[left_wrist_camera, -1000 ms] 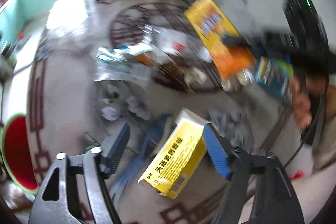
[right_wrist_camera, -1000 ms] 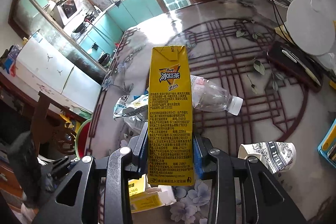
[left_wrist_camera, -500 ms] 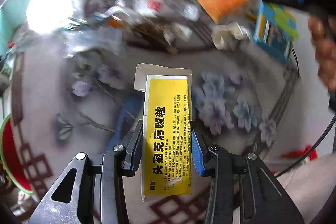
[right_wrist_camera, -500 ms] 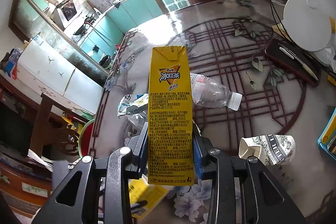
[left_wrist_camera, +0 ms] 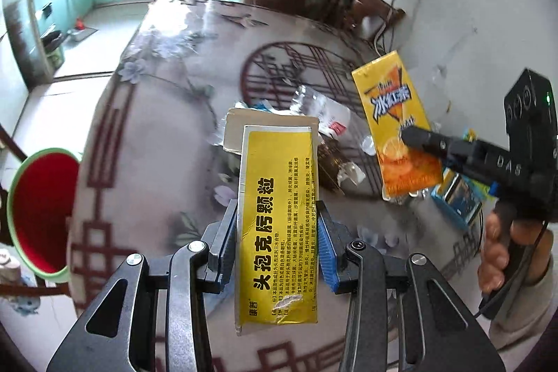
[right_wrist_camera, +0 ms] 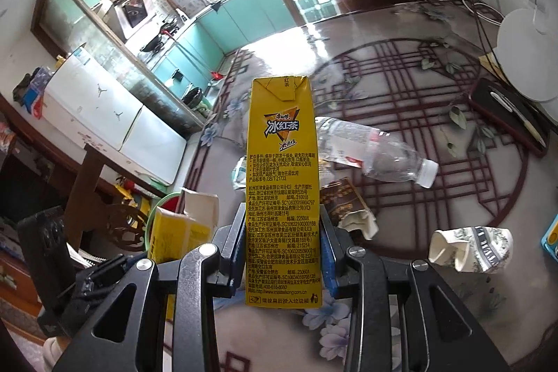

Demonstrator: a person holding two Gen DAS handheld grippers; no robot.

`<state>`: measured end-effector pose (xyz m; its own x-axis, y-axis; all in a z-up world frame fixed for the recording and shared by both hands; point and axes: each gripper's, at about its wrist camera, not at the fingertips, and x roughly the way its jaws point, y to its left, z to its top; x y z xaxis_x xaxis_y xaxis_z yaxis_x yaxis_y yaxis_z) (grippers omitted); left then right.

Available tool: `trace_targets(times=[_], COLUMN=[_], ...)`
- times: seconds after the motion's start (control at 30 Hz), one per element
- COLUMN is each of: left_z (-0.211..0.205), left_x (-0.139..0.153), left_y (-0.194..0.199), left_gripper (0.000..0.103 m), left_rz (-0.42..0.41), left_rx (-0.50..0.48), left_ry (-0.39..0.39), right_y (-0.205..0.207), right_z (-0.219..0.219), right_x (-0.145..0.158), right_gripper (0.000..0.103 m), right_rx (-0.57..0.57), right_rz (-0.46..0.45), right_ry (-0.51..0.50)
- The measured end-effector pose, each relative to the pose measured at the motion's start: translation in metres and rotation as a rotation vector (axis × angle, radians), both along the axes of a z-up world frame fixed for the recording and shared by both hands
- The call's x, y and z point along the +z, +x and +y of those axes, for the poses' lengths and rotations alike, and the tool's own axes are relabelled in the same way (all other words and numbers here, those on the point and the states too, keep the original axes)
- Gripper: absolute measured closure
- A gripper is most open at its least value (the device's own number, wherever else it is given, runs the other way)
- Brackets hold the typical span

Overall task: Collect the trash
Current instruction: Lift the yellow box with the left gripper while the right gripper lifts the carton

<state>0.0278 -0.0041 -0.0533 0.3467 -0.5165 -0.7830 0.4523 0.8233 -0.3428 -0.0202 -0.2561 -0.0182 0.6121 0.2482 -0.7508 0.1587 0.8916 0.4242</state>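
Note:
My left gripper [left_wrist_camera: 277, 243] is shut on a yellow medicine box [left_wrist_camera: 277, 218] and holds it above the table, its open flap end pointing away. My right gripper [right_wrist_camera: 283, 246] is shut on a tall yellow iced-tea carton [right_wrist_camera: 281, 183], held upright above the table. The carton also shows in the left wrist view [left_wrist_camera: 396, 128], and the medicine box in the right wrist view [right_wrist_camera: 181, 232]. A red bin with a green rim [left_wrist_camera: 38, 215] stands beside the table at the left. On the table lie a clear plastic bottle [right_wrist_camera: 376, 152], a crushed paper cup [right_wrist_camera: 470, 248] and a brown wrapper [right_wrist_camera: 343, 201].
The patterned round table [right_wrist_camera: 401, 86] also carries a dark case with a pen [right_wrist_camera: 509, 114], a white round lamp base [right_wrist_camera: 526, 37] and a blue box [left_wrist_camera: 457, 201] at the right. A wooden chair [right_wrist_camera: 97, 197] and the kitchen lie beyond the left edge.
My left gripper closed on the yellow medicine box, lifted it off the table and tilted up to level. My right gripper kept holding the carton almost still.

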Motion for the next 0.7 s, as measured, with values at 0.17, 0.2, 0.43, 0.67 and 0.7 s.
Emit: trace_targets(times=[0.17,0.2,0.43,0.67,0.7], left_z=[0.014,0.016,0.04,0.062,0.063], left_x=[0.0,0.001,0.003,-0.017,-0.019], left_y=[-0.002,-0.002,0.003,0.011,0.01], left_gripper=[0.064,0.064,0.064,0.057,0.043], left_rz=[0.0,-0.001,-0.007,0.037,0.029], left_rx=[0.011,0.011,0.023,0.005,0.005], left_ry=[-0.02,-0.023,-0.035,0.045,0.062], right_y=[0.003,0.004,0.015,0.023,0.023], right_z=[0.017,0.02,0.049,0.079,0.083], right_x=[0.002,0.002,0.005,0.005,0.005], right_gripper=[0.07,0.07,0.07,0.07,0.07], right_rx=[0.019,0.022,0.046,0.057,0.056], right_rz=[-0.001,0.0,-0.006,-0.005,-0.004], right_ry=[-0.004,-0.006,-0.014,-0.02,-0.021])
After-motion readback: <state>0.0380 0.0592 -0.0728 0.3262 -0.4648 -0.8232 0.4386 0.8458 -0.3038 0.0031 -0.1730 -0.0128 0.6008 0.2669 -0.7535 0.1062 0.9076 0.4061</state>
